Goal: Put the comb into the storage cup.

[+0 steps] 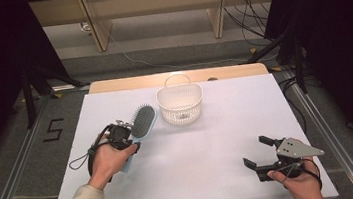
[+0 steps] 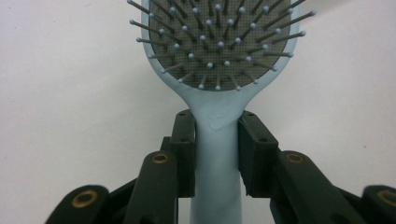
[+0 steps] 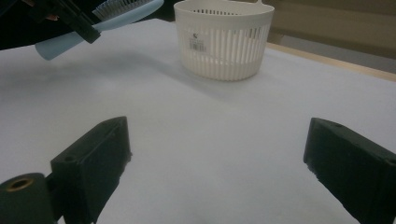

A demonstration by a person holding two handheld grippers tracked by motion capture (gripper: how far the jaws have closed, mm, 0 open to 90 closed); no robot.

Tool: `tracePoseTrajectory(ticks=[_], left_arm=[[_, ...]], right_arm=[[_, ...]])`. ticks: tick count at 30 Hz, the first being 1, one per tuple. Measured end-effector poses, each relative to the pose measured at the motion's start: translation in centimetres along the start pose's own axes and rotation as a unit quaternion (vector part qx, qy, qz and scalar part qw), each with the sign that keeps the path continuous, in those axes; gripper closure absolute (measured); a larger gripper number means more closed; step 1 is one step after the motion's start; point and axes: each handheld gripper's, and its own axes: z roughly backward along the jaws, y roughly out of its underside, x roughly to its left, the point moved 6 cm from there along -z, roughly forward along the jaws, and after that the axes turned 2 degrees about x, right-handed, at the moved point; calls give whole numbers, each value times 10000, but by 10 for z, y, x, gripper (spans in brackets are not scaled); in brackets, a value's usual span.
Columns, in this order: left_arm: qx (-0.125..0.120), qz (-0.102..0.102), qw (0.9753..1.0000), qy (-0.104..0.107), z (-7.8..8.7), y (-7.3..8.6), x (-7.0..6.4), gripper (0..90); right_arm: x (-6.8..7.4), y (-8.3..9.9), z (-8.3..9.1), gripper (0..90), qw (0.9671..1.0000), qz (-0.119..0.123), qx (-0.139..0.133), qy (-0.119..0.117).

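My left claw (image 2: 216, 154) is clamped on the neck of the blue hairbrush (image 1: 142, 123), held above the surface (image 1: 209, 141) just left of the white basket (image 1: 180, 104). My right claw (image 1: 262, 152) idles wide. I'd judge carrying the brush over the rim comes next

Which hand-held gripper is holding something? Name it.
The left hand-held gripper: its jaws are shut on the neck of the blue hairbrush. The right hand-held gripper is open with nothing between its jaws, low over the table.
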Motion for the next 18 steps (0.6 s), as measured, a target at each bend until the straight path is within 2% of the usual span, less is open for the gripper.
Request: tracePoseTrajectory(ticks=[18], left_arm=[[-240,40,9997,-46,2,-4,1,698]], right_arm=[[0,0,0,80,10000,-1,3,-1]])
